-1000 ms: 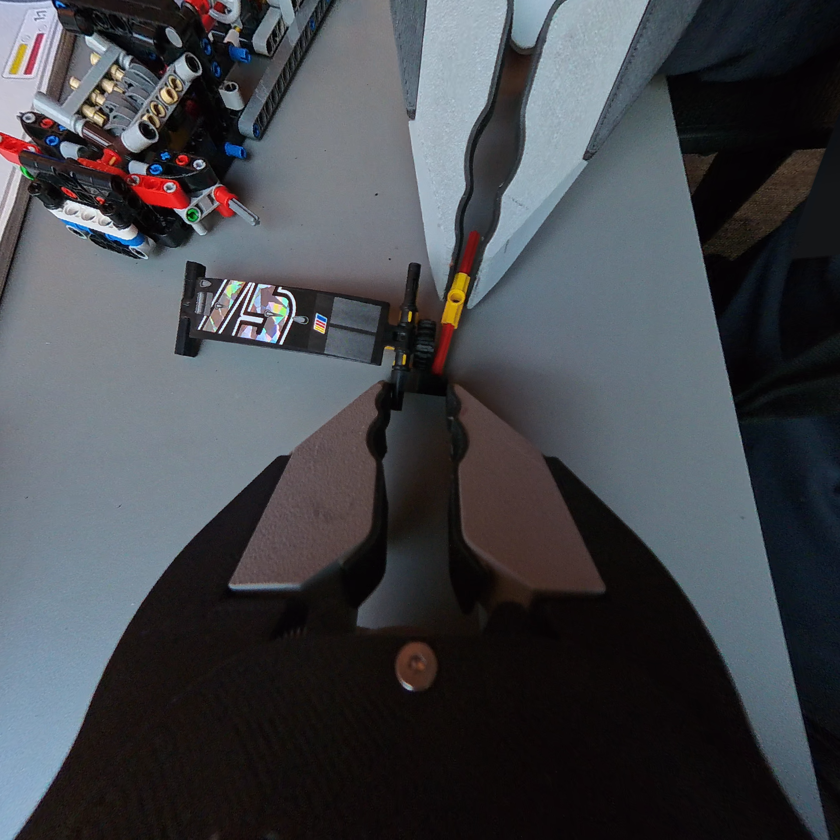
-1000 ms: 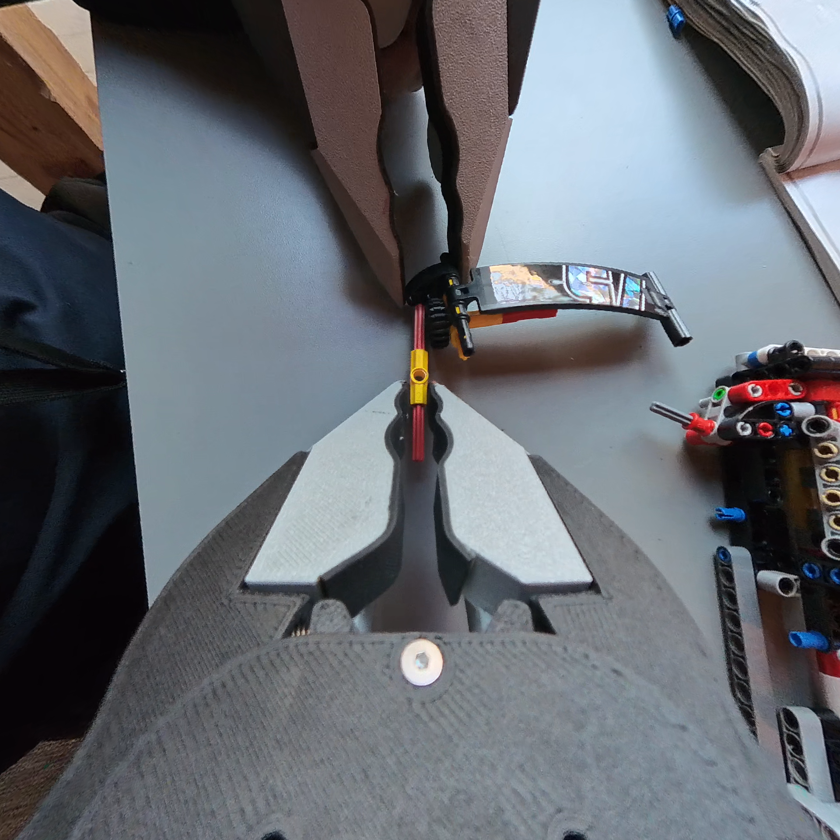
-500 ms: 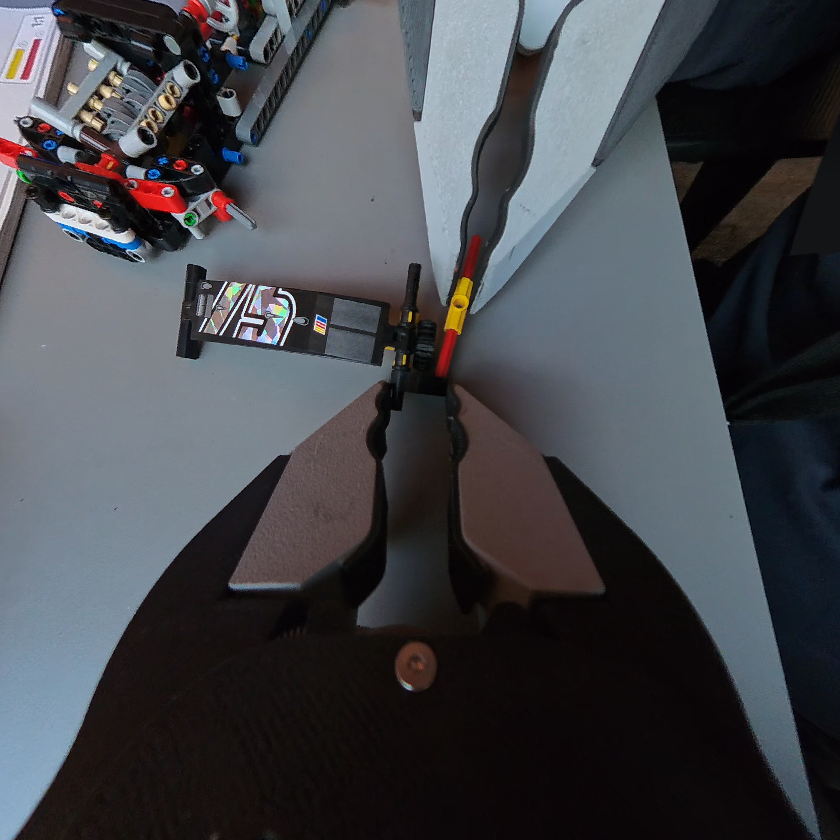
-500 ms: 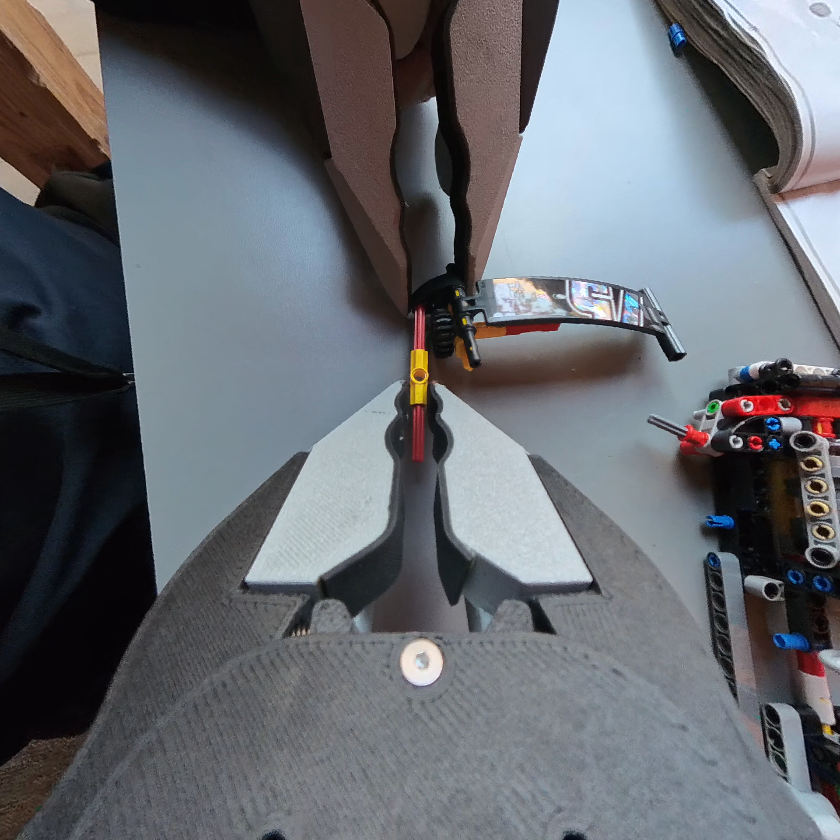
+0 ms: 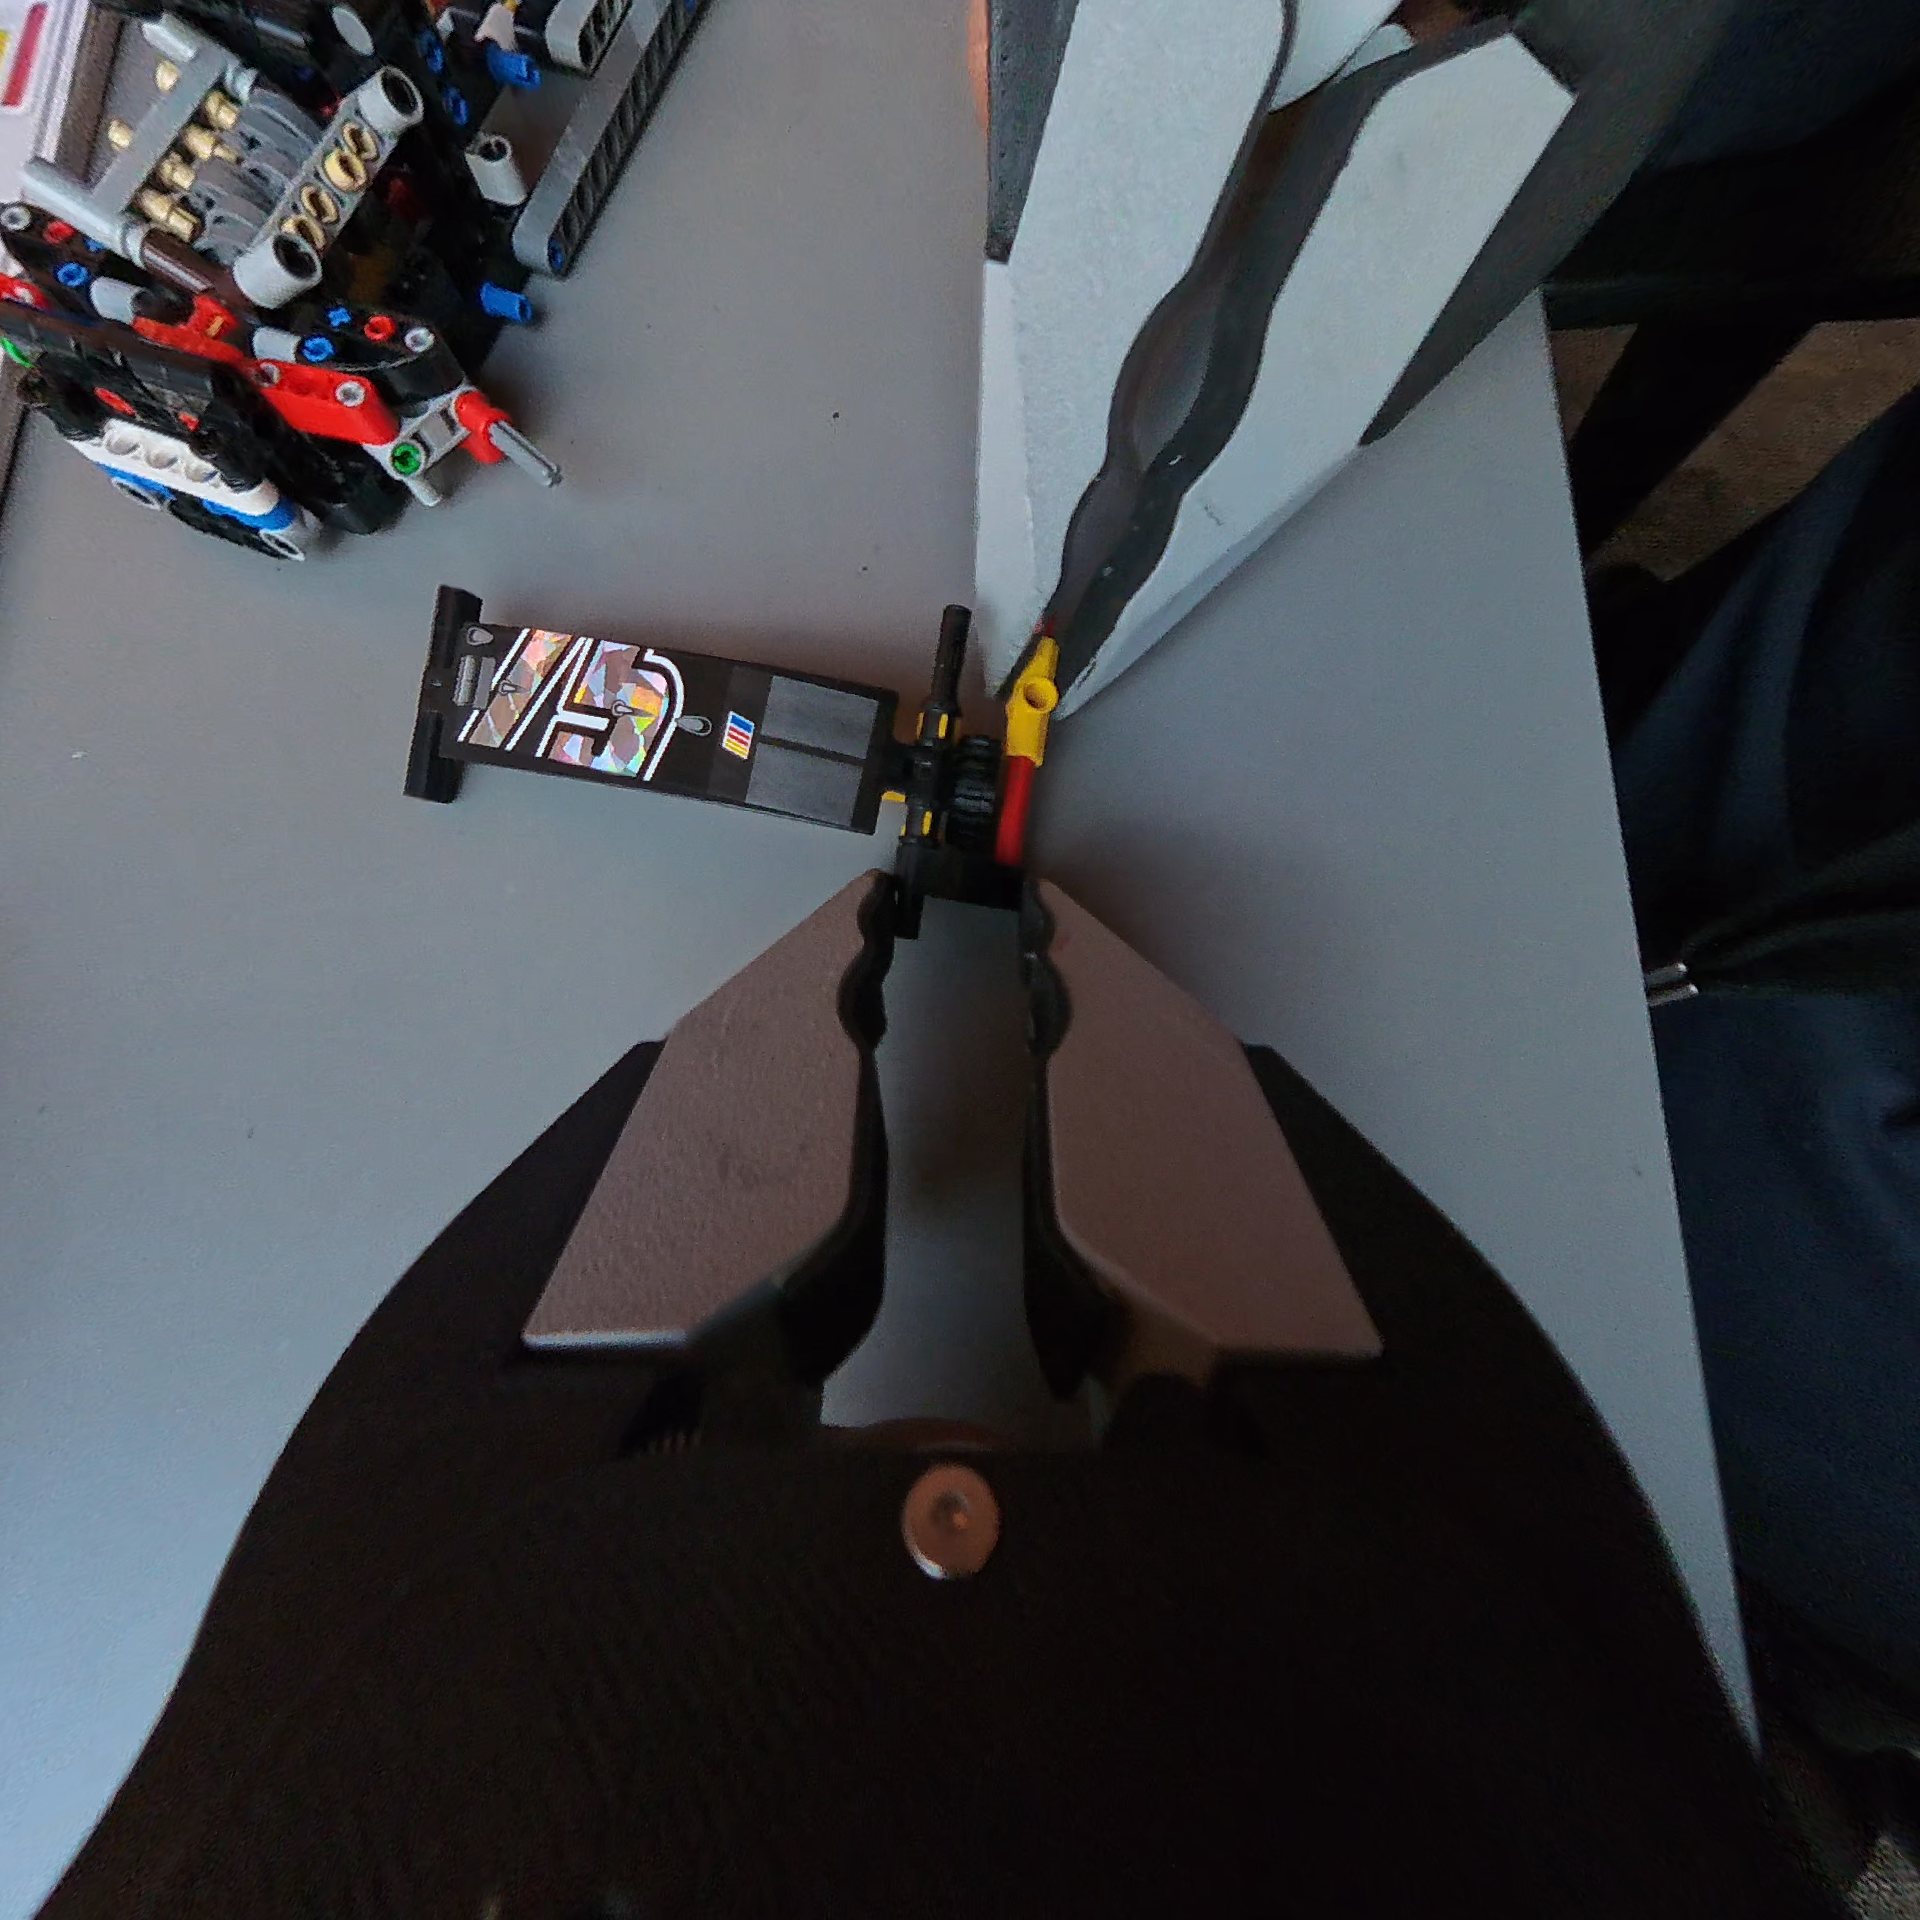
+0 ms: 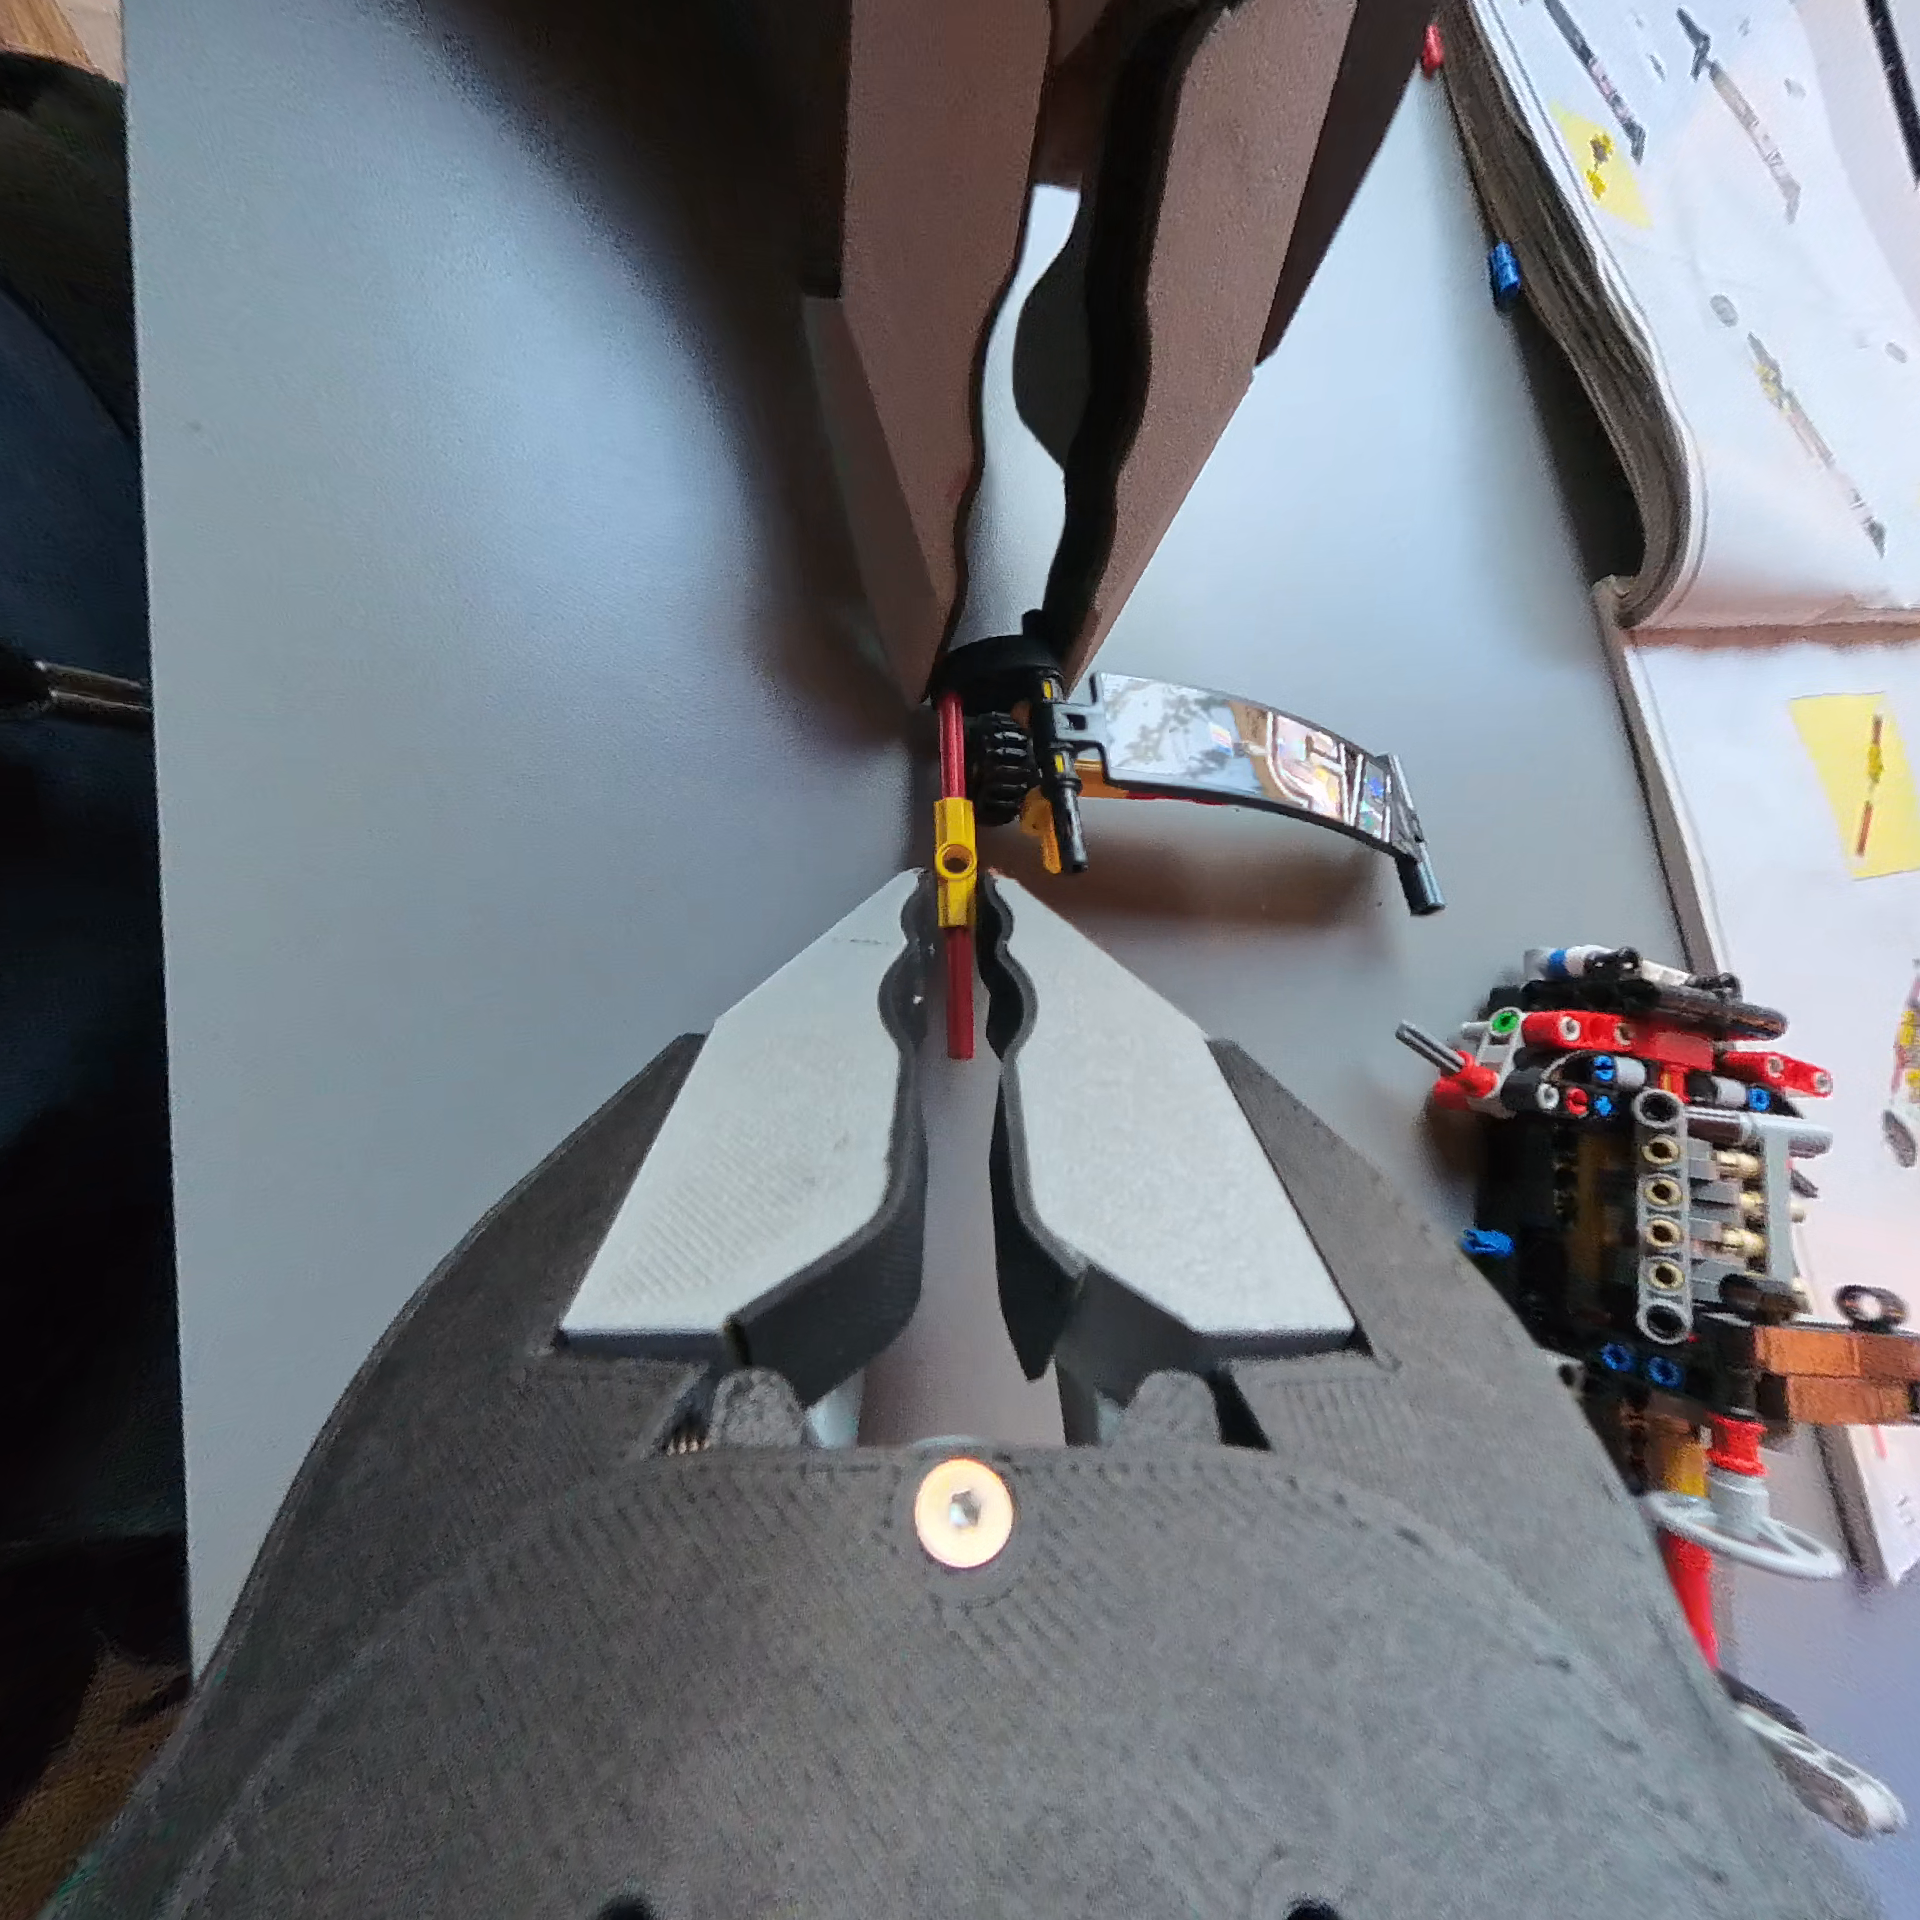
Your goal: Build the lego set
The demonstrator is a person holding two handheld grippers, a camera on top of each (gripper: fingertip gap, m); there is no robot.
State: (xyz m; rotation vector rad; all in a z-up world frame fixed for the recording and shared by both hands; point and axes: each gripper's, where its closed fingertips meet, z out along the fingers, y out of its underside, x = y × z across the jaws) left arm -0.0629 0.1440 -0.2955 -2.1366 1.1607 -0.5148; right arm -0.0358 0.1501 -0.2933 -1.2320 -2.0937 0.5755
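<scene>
1. The right gripper (image 6: 961, 894) is clamped on a red axle (image 6: 957, 997) that carries a yellow connector (image 6: 955, 862); both pads press the axle, whose tail end lies back between the fingers.
2. The left gripper (image 5: 956, 904) is closed on the black end block (image 5: 966, 883) of a small wing assembly, fingertips on either side of it, as over the past second.
3. Compared with a second ago, the axle looks pushed further forward: less red shows between the yellow connector and the black block, and the right gripper's pale fingers (image 5: 1049, 582) stand closer to the assembly in the left wrist view.
4. The axle's front end meets the block beside a black gear (image 6: 1003, 769); how deep it sits I cannot tell.
5. The black wing panel with holographic sticker (image 5: 644, 717) reaches out sideways over the grey table (image 5: 312, 1039), its position unchanged.
6. Further off stand a partly built model (image 5: 208, 312) and an open instruction booklet (image 6: 1714, 260).
</scene>
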